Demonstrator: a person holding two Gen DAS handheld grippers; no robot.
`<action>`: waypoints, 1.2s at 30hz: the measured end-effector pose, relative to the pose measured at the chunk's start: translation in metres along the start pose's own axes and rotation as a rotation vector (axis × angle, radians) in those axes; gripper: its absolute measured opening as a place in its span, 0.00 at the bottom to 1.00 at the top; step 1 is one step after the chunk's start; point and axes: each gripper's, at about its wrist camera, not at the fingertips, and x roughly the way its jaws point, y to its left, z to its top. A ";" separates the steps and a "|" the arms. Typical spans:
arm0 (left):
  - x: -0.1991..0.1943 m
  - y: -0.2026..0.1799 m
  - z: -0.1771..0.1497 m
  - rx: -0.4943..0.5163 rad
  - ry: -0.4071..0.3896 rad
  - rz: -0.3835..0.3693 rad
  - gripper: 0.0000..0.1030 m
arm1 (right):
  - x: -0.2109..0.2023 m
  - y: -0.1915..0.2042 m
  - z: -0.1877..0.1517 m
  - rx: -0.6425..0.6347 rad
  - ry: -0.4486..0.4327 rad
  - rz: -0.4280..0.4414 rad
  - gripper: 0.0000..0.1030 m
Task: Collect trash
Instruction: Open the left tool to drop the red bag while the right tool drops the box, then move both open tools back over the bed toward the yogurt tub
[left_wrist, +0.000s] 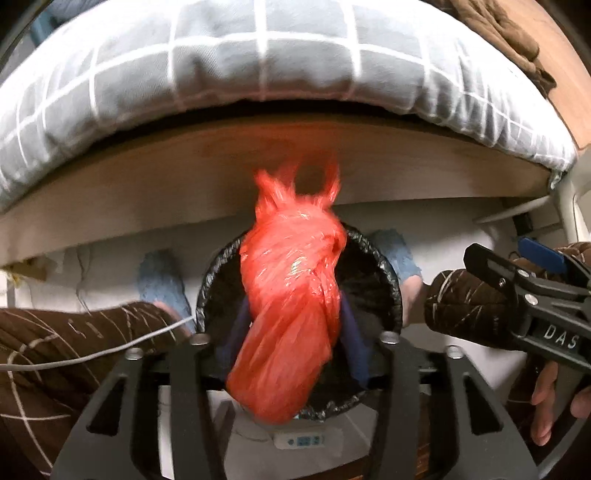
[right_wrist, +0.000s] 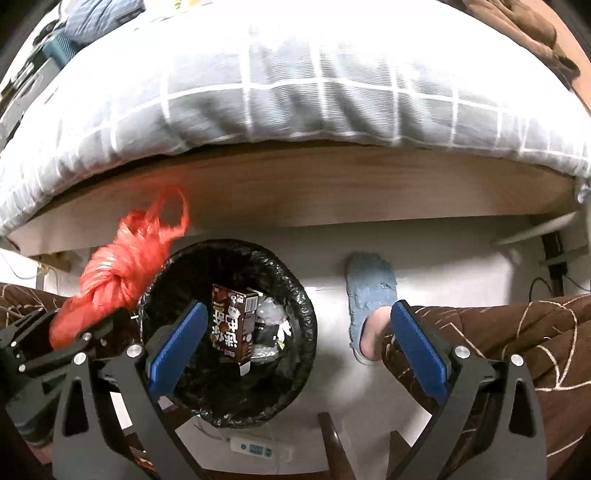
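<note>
Left wrist view: the left gripper (left_wrist: 291, 343) points down over the black-lined trash bin (left_wrist: 391, 291), which stands on the pale floor in front of a bed with a grey checked quilt (left_wrist: 258, 62). A knotted red plastic bag (left_wrist: 291, 295) is between its fingers, above the bin mouth. The bag is blurred and hides the blue pads, so I cannot tell if they press it or if it is already loose. At the right edge the right gripper (left_wrist: 546, 295) is seen from the side, held by a hand (left_wrist: 554, 402).

Right wrist view: the right gripper (right_wrist: 295, 350) has its blue pads (right_wrist: 177, 347) far apart and nothing is between them. Below it the bin (right_wrist: 303, 332) already holds a brown drink carton (right_wrist: 232, 325) and some crumpled wrappers. The red bag (right_wrist: 122, 266) is at the left, beside the bin rim and not inside it. A foot in a blue slipper (right_wrist: 369, 291) stands near the bin.

I judge the task well advanced: some trash is in the bin, the red bag is not yet dropped. No other loose trash is visible.
</note>
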 end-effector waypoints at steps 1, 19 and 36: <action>-0.002 -0.001 0.000 0.006 -0.012 0.007 0.62 | -0.001 -0.002 0.001 0.007 -0.002 0.002 0.93; -0.071 0.027 0.028 -0.067 -0.263 0.088 0.94 | -0.056 0.024 0.030 -0.130 -0.282 0.022 0.93; -0.115 0.052 0.082 -0.107 -0.424 0.126 0.94 | -0.095 0.049 0.091 -0.161 -0.523 0.096 0.93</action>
